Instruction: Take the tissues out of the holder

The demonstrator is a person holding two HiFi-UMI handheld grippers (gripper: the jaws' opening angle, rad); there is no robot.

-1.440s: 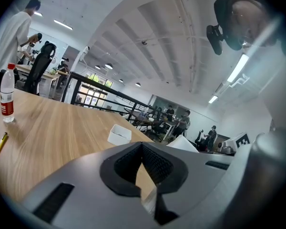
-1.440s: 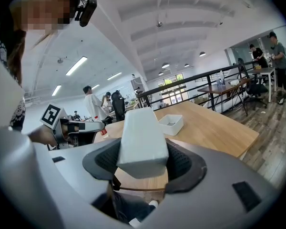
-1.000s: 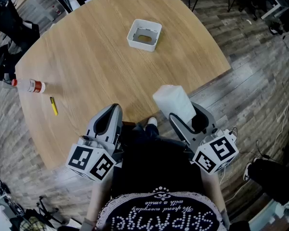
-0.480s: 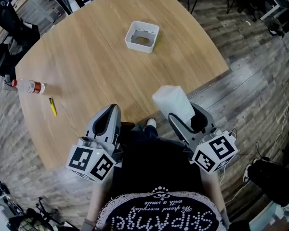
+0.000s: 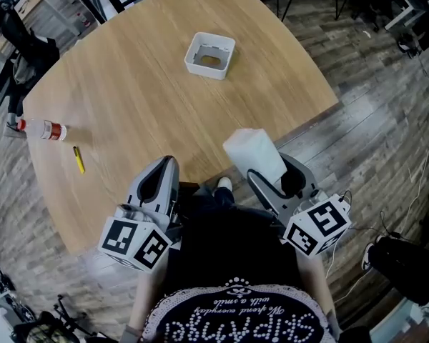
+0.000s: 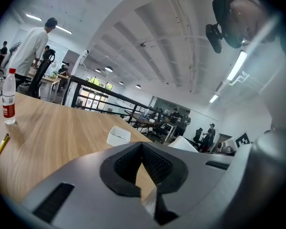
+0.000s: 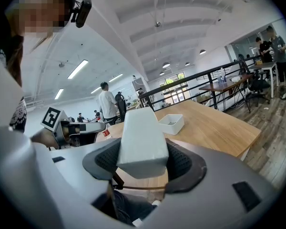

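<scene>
Worktop (image 5: 129, 84): wooden, carried white holder (image 5: 210, 54).
Right gripper (image 5: 274, 182): fingers clamped the tissues (image 5: 252, 151).
Left gripper (image 5: 157, 182): fingers were together, empty.

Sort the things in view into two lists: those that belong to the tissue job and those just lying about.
Job: tissues, holder, right gripper gripping the tissues.
Lying about: bottle, pen.

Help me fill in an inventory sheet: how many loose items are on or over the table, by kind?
white holder: 1
tissue pack: 1
water bottle: 1
yellow pen: 1
Total: 4
</scene>
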